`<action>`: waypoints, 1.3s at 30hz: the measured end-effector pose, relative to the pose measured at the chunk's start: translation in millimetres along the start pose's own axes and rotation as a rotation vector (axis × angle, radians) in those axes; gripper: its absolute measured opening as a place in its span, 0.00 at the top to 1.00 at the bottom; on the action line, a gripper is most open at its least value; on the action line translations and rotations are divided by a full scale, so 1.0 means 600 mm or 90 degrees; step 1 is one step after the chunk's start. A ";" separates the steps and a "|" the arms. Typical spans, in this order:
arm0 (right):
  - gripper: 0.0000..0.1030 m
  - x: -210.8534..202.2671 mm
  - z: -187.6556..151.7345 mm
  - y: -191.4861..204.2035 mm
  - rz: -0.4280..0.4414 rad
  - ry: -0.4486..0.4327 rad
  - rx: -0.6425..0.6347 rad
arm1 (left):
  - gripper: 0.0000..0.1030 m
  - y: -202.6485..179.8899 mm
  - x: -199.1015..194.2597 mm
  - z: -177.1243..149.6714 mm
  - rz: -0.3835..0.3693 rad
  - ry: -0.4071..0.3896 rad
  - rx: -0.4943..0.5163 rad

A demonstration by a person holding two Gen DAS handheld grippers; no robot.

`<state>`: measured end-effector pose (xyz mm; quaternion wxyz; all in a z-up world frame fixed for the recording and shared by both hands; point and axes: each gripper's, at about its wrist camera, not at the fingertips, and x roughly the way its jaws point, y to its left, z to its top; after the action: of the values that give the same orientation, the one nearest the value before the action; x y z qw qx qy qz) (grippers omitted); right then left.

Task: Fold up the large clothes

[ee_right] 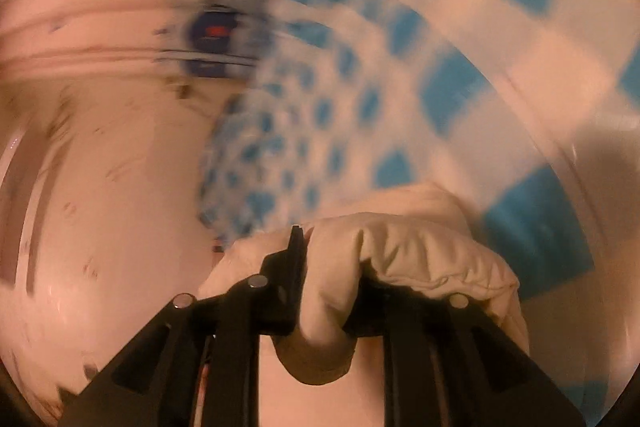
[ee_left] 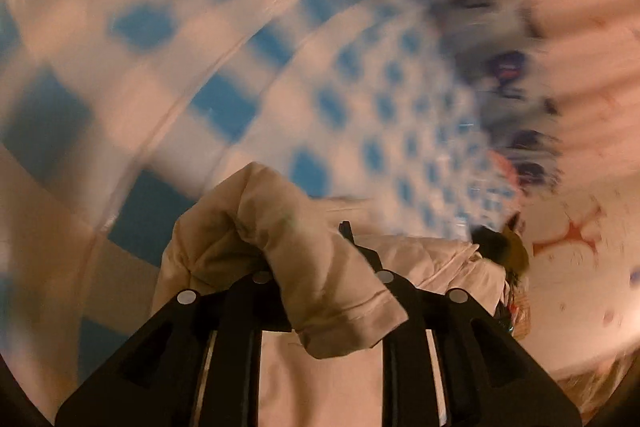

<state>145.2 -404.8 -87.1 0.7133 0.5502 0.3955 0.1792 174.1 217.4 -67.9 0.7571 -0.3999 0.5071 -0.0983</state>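
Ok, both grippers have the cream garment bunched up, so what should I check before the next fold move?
1. Left gripper has cream garment between its fingers: ok.
2. Right gripper has garment between its fingers: ok.
3. Grip on a single layer: not ok, fabric bunched in both.
4. Blue-and-white checked surface ahead free of obstacles: cannot tell, views blurred.
5. Garment hanging flat between grippers: cannot tell.

garment (ee_left: 288, 251): cream | cloth (ee_left: 224, 39): blue-white checks | fingers (ee_right: 294, 259): black
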 end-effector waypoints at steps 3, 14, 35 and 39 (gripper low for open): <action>0.76 -0.002 0.010 -0.031 0.053 0.003 0.053 | 0.79 0.030 0.012 0.019 -0.063 0.031 -0.075; 0.07 -0.114 0.003 0.117 -0.024 -0.129 -0.152 | 0.11 -0.079 -0.212 0.014 -0.123 -0.200 0.020; 0.06 0.156 -0.131 0.208 -0.444 0.019 -0.570 | 0.12 -0.238 0.067 -0.183 0.158 -0.117 0.450; 0.06 0.101 -0.101 0.171 -0.520 -0.043 -0.544 | 0.12 -0.186 0.038 -0.139 0.201 -0.160 0.401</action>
<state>155.3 -289.6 -19.1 0.8950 0.0230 0.4452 0.0158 142.5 88.6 -18.5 0.9053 -0.0729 0.4104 -0.0816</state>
